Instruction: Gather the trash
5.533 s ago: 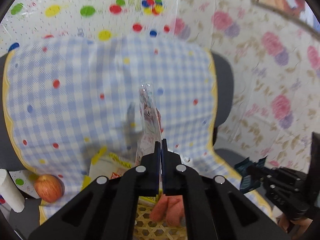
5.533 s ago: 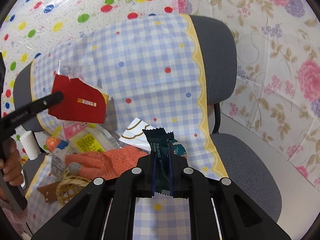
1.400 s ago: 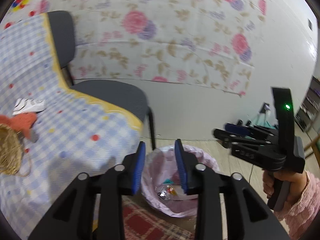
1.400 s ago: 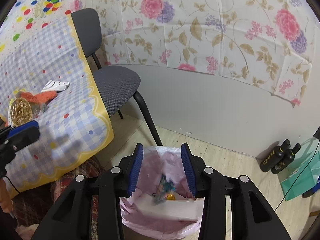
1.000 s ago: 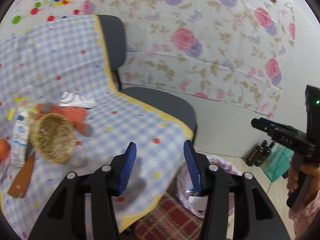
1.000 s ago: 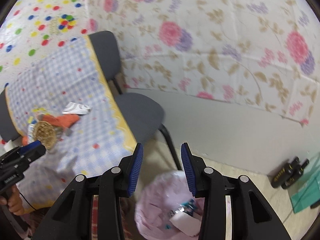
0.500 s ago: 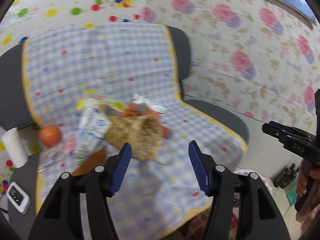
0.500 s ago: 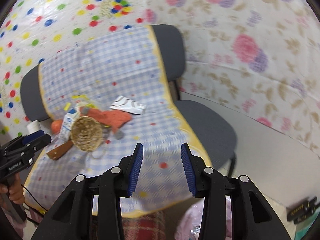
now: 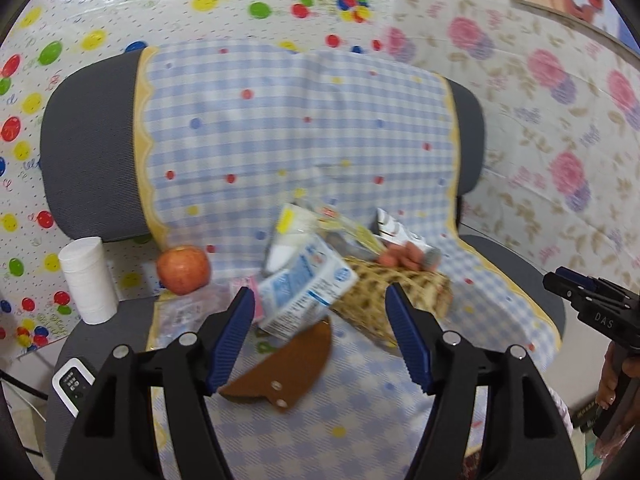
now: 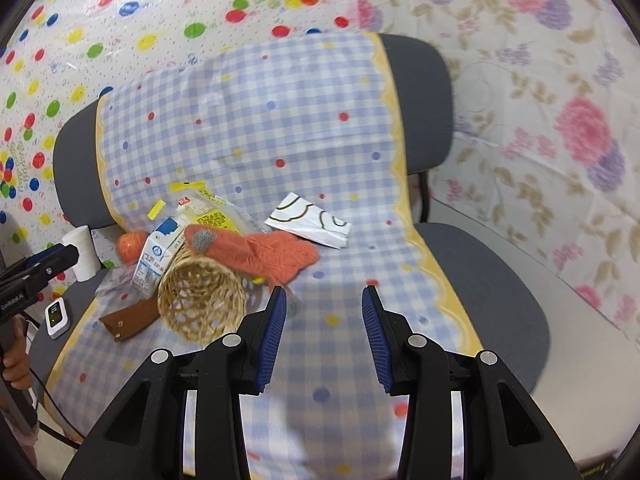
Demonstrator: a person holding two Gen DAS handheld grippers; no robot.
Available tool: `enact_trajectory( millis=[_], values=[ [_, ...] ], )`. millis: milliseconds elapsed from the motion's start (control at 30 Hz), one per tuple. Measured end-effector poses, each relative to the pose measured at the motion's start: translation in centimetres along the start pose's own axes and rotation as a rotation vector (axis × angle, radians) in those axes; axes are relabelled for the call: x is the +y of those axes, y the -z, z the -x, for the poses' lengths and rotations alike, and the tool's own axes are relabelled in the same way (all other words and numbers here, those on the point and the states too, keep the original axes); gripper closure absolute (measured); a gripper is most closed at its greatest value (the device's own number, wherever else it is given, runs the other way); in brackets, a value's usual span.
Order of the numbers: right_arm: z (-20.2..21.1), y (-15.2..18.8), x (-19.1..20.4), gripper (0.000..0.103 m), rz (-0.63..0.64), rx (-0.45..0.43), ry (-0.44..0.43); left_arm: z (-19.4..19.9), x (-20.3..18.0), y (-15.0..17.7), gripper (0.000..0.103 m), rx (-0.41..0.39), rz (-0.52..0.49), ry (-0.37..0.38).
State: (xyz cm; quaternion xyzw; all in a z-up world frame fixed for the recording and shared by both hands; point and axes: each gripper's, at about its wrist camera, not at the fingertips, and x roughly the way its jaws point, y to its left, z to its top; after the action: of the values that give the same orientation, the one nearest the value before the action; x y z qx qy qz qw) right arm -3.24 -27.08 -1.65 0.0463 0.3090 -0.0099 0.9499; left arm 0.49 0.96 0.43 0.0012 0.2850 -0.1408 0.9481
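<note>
At the far left of the seats stands a white stack of paper cups point(image 9: 88, 280), with a small white electronic device point(image 10: 56, 317) on the grey chair seat point(image 9: 132, 320) in front of it and a red-orange apple point(image 9: 183, 269) just to its right, at the edge of the blue-and-white checked cloth with coloured dots point(image 10: 256, 128) that drapes both chairs. Next comes the trash: a blue-and-white milk carton point(image 9: 306, 288) lying tilted against a tipped-over woven wicker basket point(image 10: 201, 295), with a brown leather pouch with two rivets point(image 9: 286, 364) flat on the cloth in front of them and yellow-printed clear wrappers point(image 10: 204, 210) behind. The left gripper point(image 9: 320, 338) hangs above the cloth with its blue-padded jaws spread wide and nothing between them, the carton lying just beyond. An orange knitted glove with a grey fingertip point(image 10: 256, 254) drapes over the basket's rim, and a white wrapper with brown wavy lines point(image 10: 310, 226) lies just right of it. The right gripper point(image 10: 323, 332) is likewise wide apart and empty, over bare cloth nearer than the glove.
</note>
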Motion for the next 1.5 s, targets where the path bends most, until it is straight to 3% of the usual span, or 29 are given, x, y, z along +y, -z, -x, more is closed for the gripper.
enact_trajectory(
  millis=[300,433,800,1067,1267,1500],
  values=[
    [-7.1,-4.1,0.8,0.062,0.06,0.028,-0.034,-4.2,2.4,-3.3,0.036,-0.013,0.064,-0.084],
    [-11.1,-5.7,1.1,0.062,0.092,0.055,-0.07,-6.2,2.7,-5.1,0.035,-0.031,0.084,-0.085],
    [-21.3,-7.3,3.2,0.062,0.247,0.198,-0.145,-12.5,2.7,-7.2,0.035,0.032,0.021,-0.103],
    [-25.0,-7.5,5.3,0.061,0.413,0.273,-0.15,-14.5,3.4,-7.1,0.035,0.06,0.033,-0.098],
    [-25.5,-7.7,5.9,0.042,0.508,0.324,-0.158,-14.1,3.4,-7.2,0.035,0.054,0.034,-0.093],
    [-27.5,-6.8,6.4,0.041,0.531,0.344,-0.12,-14.1,3.0,-7.2,0.035,0.054,0.037,-0.094]
  ],
)
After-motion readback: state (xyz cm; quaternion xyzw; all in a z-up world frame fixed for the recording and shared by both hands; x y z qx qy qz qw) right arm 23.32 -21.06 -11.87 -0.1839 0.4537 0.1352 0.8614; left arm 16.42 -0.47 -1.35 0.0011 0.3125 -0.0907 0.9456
